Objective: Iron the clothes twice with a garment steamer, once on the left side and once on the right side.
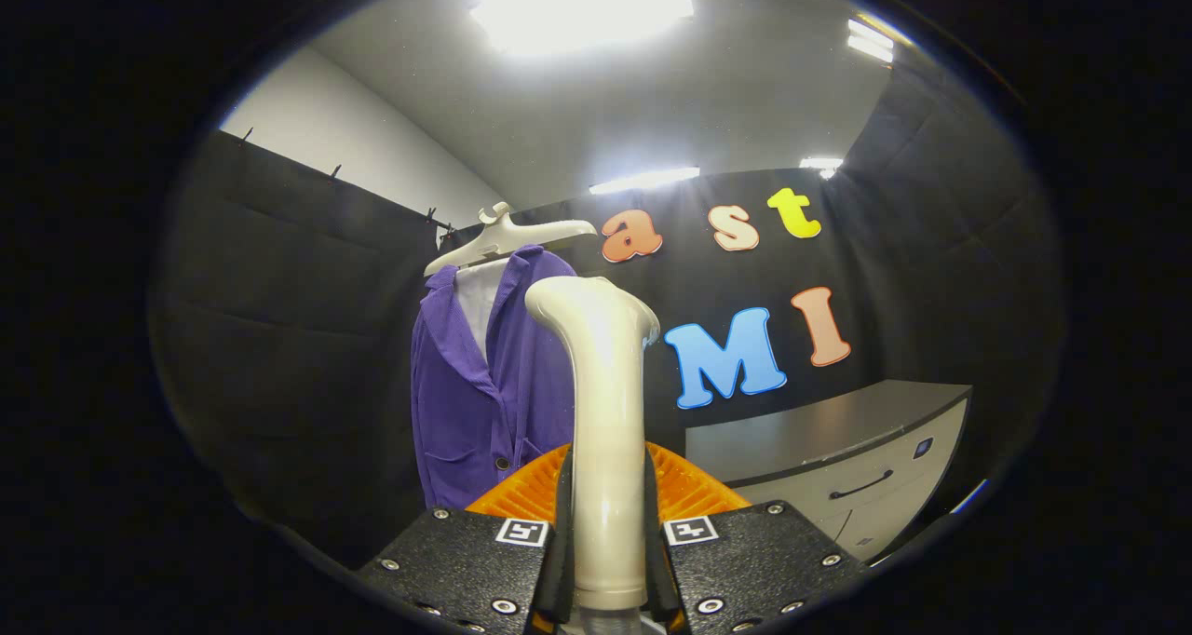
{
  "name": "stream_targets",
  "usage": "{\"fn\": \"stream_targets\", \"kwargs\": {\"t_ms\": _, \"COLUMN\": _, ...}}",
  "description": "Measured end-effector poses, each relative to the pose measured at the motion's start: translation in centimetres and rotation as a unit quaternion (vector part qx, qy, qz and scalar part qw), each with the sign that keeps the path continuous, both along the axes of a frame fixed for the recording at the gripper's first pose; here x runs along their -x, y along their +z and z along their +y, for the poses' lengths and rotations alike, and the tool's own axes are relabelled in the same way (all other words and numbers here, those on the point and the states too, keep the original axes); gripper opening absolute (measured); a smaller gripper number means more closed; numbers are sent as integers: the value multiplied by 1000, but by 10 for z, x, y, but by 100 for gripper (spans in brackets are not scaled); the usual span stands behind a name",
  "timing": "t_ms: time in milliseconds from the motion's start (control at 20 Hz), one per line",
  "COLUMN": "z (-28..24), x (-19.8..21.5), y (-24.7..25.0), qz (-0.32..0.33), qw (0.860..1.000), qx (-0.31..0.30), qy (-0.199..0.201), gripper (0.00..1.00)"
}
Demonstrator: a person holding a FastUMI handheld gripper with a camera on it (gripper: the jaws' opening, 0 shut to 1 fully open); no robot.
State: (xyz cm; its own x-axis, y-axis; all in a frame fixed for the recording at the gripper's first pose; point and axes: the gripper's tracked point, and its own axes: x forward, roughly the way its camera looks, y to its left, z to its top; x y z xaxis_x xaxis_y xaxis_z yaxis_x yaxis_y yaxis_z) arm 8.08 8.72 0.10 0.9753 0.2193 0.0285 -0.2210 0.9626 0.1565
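Gripper [605,560] had both fingers clamped on the handle of the garment steamer [603,402], which stood upright between them with its head bent toward the clothes. The purple jacket [480,402] hung on a white hanger [507,237] just beyond the steamer head, against the booth's black wall — whether head and cloth touched, I could not tell. A grey cabinet [838,467] stood well off to the right.

Handling, as judged: handle smooth, glossy and rigid, so likely to slip or twist in the grip; hold low on the shaft, as held here, and keep it firm. Jacket soft and free-hanging — it would swing away under pressure, so light contact seemed right. Neither of the 2 passes looked begun.
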Motion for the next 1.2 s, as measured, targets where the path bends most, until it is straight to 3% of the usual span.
{"fn": "stream_targets", "kwargs": {"t_ms": 450, "z": -33, "x": 1, "y": -93, "qz": 71, "qw": 996, "qx": 49, "qy": -7, "gripper": 31}}
{"fn": "stream_targets", "kwargs": {"t_ms": 800, "z": 5, "x": 3, "y": -35, "qz": 7, "qw": 998, "qx": 52, "qy": 18, "gripper": 31}}
{"fn": "stream_targets", "kwargs": {"t_ms": 1200, "z": 56, "x": -47, "y": 40, "qz": -40, "qw": 998, "qx": 32, "qy": 37, "gripper": 30}}
